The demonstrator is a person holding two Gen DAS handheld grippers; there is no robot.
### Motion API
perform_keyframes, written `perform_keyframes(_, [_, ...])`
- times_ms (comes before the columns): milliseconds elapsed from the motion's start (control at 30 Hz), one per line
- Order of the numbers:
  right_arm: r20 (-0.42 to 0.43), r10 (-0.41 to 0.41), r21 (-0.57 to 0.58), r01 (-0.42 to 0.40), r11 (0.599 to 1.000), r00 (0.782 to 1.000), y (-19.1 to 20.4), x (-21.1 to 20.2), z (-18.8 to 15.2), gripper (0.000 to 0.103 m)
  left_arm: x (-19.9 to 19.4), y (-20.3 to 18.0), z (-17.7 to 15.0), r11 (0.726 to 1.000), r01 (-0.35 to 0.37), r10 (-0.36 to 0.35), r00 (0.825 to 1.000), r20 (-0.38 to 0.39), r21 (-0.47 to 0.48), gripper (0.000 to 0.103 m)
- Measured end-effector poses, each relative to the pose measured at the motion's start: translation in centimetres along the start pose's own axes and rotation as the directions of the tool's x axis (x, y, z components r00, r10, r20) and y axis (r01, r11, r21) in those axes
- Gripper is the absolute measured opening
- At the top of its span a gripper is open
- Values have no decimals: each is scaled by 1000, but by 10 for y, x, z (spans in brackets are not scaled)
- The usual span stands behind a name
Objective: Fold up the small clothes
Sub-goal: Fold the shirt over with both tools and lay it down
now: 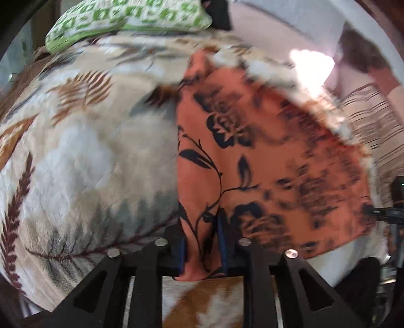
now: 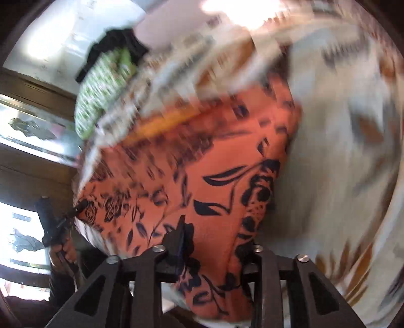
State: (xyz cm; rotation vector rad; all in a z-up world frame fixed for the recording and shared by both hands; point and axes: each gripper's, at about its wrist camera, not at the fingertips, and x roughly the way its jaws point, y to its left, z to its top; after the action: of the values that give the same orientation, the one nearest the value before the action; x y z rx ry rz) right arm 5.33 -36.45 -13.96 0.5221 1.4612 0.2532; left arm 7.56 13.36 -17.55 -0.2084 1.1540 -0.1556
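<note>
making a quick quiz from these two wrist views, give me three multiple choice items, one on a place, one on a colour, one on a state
1. Where does the green-and-white pillow lie?
A. at the blanket's far end
B. between the fingers
C. on the floor

2. What colour is the garment?
A. plain blue
B. orange with dark flowers
C. white

3. What is the left gripper doing?
A. hanging open
B. clamping the garment
C. gripping the pillow

Answers: 1 A, it sits beyond the leaf-print blanket; 2 B, dark floral print shows; 3 B, cloth sits pinched between its fingers.

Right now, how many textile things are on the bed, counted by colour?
Orange with dark flowers: 1, the garment, pinched in both claws.
Green and white: 1, the pillow.
Black: 1, the cloth.
Beige leaf print: 1, the blanket.
Total: 4
</note>
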Motion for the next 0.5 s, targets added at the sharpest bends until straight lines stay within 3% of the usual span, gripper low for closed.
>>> perform_keyframes(100, [95, 52, 46, -57, 997, 994, -12, -13, -9, 70, -25, 6, 18, 998, 18, -12, 996, 92, -61, 31])
perform_keyframes(200, [208, -57, 25, 53, 998, 976, -7, -47, 1, 73, -59, -8, 39, 999, -38, 35, 975, 221, 11, 34])
perform_keyframes(267, [272, -94, 13, 94, 996, 958, 1, -66, 12, 73, -67, -24, 52, 998, -3, -14, 968, 250, 67, 42])
perform_keyframes(367, [227, 102, -54, -92, 994, 969, 25, -56, 46, 74, -51, -50, 68, 985, 60, -98, 967, 234, 165, 48])
perform_keyframes(467, [114, 257, -98, -246, 964, 960, 52, -15, 87, 74, -21, -78, 82, 973, 54, -101, 973, 208, 223, 48])
perform_keyframes(500, [72, 270, -98, -263, 960, 960, 58, 5, 104, 74, -11, -83, 88, 973, 57, -100, 977, 190, 223, 48])
